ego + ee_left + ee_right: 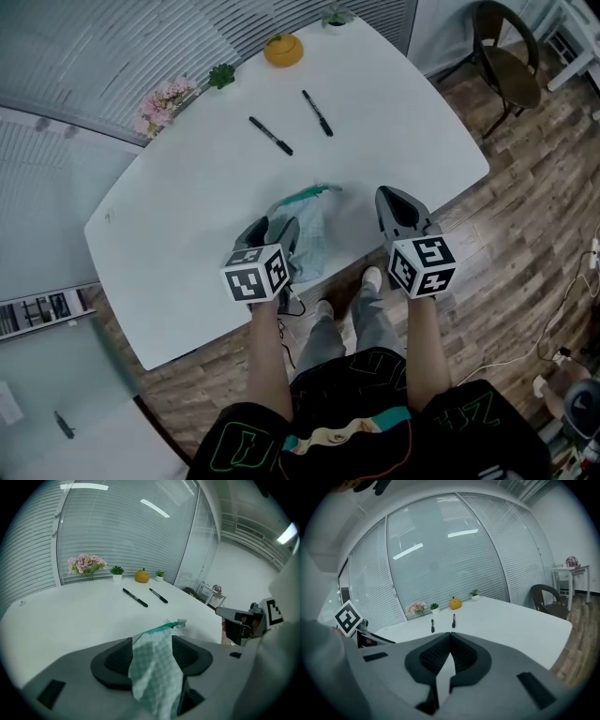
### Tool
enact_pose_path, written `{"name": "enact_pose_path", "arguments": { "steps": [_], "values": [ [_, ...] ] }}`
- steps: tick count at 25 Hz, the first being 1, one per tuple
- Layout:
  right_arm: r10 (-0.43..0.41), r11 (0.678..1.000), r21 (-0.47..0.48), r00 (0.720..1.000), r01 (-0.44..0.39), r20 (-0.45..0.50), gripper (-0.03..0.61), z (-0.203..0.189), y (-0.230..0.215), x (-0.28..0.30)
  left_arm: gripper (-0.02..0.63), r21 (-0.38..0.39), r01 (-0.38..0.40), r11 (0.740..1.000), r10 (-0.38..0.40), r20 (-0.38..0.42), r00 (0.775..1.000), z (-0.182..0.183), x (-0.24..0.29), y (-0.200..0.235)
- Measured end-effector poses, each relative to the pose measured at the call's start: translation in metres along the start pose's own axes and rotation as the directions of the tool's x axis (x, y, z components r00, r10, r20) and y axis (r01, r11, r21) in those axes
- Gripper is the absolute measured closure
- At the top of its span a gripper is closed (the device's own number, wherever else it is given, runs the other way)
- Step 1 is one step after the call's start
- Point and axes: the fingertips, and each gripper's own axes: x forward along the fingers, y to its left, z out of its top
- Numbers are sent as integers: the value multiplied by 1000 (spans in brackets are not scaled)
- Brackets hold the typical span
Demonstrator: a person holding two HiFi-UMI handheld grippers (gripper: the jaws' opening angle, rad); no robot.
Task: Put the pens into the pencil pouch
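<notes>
Left tongs (275, 230) stand spread, the checked pencil pouch (311, 234) between them. Right tongs (396, 199) are pressed together, empty. Left pen (271, 136) and right pen (317, 112) lie well beyond on the surface (187, 206), pointing away.

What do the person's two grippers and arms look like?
Both left gripper and right gripper are grey with black ribbed pads. Each carries a white cube with black square markers. Bare forearms; black clothes with green outlines.
</notes>
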Motion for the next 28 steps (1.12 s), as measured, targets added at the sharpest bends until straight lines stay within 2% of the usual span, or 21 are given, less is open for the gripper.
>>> {"name": "enact_pose_path", "arguments": {
  "steps": [6,14,17,21,24,28],
  "values": [
    [0,1000,16,1000,1,-18,594,-6,-18,6,288,-15,-45,999,43,-99,994,-6,27,0],
    [12,999,45,999,-10,-33,594,-13,-30,9,276,139,-154,978,180,-197,964,-19,43,-6],
    [15,999,48,999,-13,-36,594,-13,-34,11,316,158,-138,978,169,-205,964,-16,49,-15],
    [11,999,53,999,-9,-40,594,-13,-41,13,460,203,-118,972,157,-187,970,-12,57,-25],
    [11,999,53,999,-9,-44,594,-13,-44,12,526,247,-120,962,164,-167,972,-9,58,-31],
    [14,999,47,999,-12,-41,594,-9,-44,7,554,238,-119,964,150,-120,981,-7,54,-34]
  ]
}}
